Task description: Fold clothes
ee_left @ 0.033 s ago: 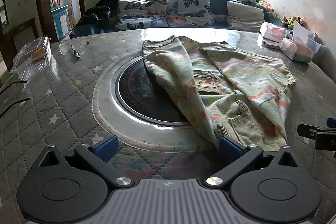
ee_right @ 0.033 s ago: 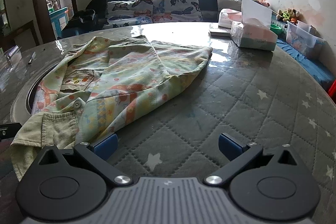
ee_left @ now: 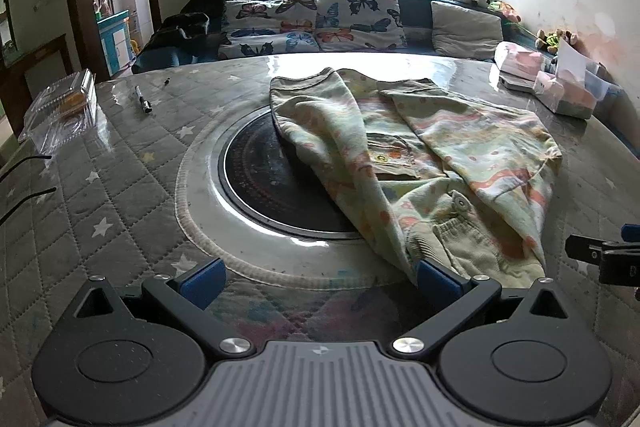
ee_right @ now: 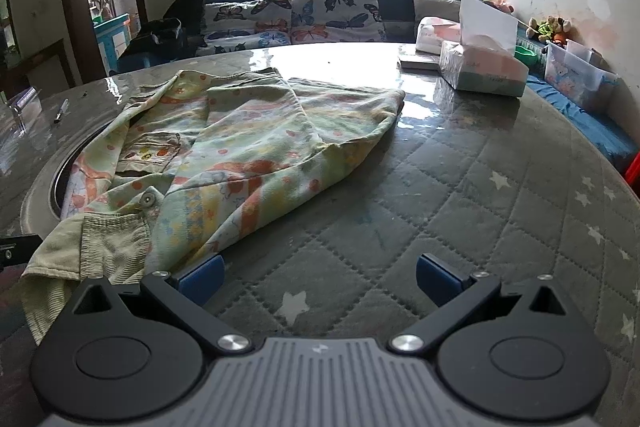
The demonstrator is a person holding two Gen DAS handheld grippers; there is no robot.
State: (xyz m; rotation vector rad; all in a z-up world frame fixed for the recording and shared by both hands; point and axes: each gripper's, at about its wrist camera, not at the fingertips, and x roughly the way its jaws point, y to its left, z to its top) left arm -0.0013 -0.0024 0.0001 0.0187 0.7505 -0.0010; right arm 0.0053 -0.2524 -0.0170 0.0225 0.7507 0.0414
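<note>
Left wrist view, garment: a pale printed jacket (ee_left: 420, 163) lay on the round quilted table (ee_left: 100, 195), partly over the dark round inset (ee_left: 272, 183) at its centre.
Left wrist view, progress: both front panels were turned in over the body, with a ribbed cuff bunched at the near end. It looked partly folded, loose and uneven, so squaring up and at least one cross fold seemed left; the same lie would also fit a folded piece being opened out.
Left wrist view, claw: the left gripper (ee_left: 318, 277) stood wide apart and empty, its right blue pad touching or just beside the jacket's near edge, the left pad over bare table.
Left wrist view, other things: a pen (ee_left: 143, 99) and a clear plastic box (ee_left: 60, 111) lay well apart to the left.

Right wrist view, garment: the jacket (ee_right: 224, 155) spread away to the left and ahead.
Right wrist view, claw: the right gripper (ee_right: 320, 277) was spread open, holding nothing; its left pad sat just beside the near hem, and whether it touched I could not tell.
Right wrist view, other things: a tissue box (ee_right: 480, 71) stood far off on the right.
</note>
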